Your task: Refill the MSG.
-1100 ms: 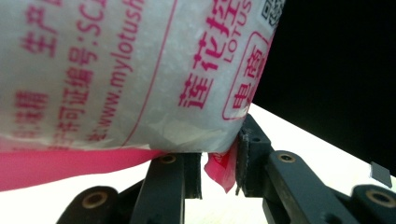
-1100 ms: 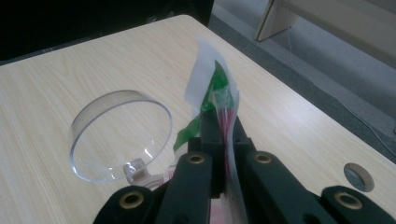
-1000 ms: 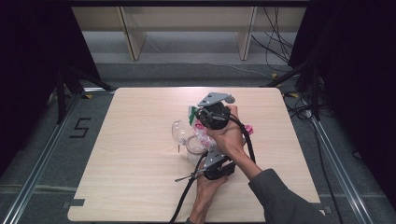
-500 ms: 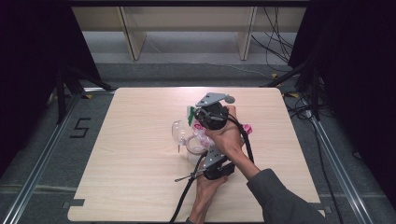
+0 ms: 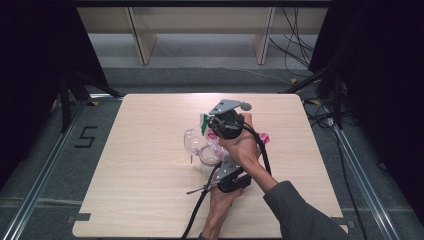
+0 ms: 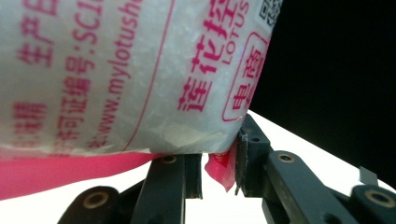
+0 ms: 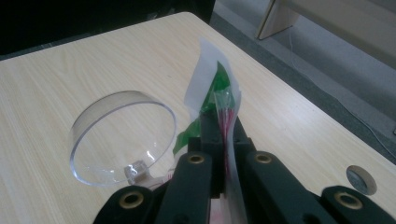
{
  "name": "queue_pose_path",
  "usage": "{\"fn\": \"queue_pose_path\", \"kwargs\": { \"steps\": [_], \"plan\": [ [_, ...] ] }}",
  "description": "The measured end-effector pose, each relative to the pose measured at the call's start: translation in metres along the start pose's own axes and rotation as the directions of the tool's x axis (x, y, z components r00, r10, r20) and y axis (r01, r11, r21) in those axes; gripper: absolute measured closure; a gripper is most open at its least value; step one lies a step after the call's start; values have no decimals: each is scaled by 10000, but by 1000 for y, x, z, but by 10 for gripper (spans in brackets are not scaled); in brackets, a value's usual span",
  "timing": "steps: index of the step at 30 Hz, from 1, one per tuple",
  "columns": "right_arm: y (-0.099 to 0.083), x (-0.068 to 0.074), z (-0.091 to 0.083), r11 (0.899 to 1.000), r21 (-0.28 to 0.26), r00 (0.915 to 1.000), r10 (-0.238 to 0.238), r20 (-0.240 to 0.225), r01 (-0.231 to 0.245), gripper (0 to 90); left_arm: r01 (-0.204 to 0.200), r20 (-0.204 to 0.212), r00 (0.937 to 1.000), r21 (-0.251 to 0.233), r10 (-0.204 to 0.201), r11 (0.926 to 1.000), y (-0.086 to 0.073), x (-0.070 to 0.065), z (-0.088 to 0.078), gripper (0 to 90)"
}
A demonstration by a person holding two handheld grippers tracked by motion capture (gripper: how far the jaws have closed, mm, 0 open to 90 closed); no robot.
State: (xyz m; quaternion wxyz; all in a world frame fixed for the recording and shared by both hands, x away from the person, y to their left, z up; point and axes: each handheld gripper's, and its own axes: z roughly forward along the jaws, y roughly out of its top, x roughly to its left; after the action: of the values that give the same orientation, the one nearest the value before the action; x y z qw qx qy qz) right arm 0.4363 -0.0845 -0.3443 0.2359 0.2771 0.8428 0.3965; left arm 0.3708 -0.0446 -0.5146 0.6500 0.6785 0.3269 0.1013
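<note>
Two handheld grippers work one plastic bag near the middle of the wooden bench, seen from the high view, w/ the person's forearms crossing in from the bottom edge. Right gripper: jaws fully closed, pinching the bag's flat sealed top edge, white film w/ green print and thin red lines, which stands up between the jaws in the right gripper view. In the high view this gripper sits at the far end of the bag, grey three-cornered plate on top, hand wrapped round it. Left gripper: jaws only partly apart, closed onto a pink tab at the bag's lower corner; the tab is squeezed between the two black jaws in the left gripper view. Above it the bag bulges white and grainy, w/ pink printed lettering and a web address, plus a pink band along the bottom seam. In the high view the left gripper lies nearer the person, just below the bag, cable trailing toward the bench's near edge. So the bag is held at both ends, over the bench. A clear plastic lid, round, hinged, tilted up on its edge, stands just beside the bag on the right gripper view's left; can't tell what it's fixed to.
</note>
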Motion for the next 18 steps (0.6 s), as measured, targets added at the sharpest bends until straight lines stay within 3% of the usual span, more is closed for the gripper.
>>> {"fn": "queue_pose_path", "kwargs": {
  "steps": [2,3,4,6,8,10,13,15,18],
  "plan": [
    [1,2,-2,9997,217,9999,96,-77,-94,900,-68,-65,10000,39,69,10000,0,0,-1,746],
    [1,1,-1,9999,131,9999,-79,-111,81,900,-99,-57,9999,-3,99,10000,1,0,-1,746],
    [1,2,-1,9998,85,9999,163,-28,-162,900,-113,-92,9999,47,114,9999,1,0,-1,747],
    [0,3,1,9999,94,10000,41,35,-42,900,-90,40,10000,50,90,9999,1,0,-1,747],
    [1,6,1,9989,397,9997,241,-85,-237,900,-93,-18,10000,19,93,10000,1,0,-1,747],
    [1,3,0,9999,94,10000,38,-30,-38,900,-111,-74,9999,64,112,9999,1,0,-2,748],
    [1,6,2,9996,271,10000,56,-12,-56,900,-52,-44,10000,21,52,10000,0,0,-1,749],
    [1,3,2,9999,117,9999,-126,-68,127,900,-104,-38,9999,66,105,9999,1,1,-1,749],
    [1,4,1,9998,175,10000,59,-20,-58,900,-90,-33,10000,34,90,10000,1,1,-1,749]
  ]
}}
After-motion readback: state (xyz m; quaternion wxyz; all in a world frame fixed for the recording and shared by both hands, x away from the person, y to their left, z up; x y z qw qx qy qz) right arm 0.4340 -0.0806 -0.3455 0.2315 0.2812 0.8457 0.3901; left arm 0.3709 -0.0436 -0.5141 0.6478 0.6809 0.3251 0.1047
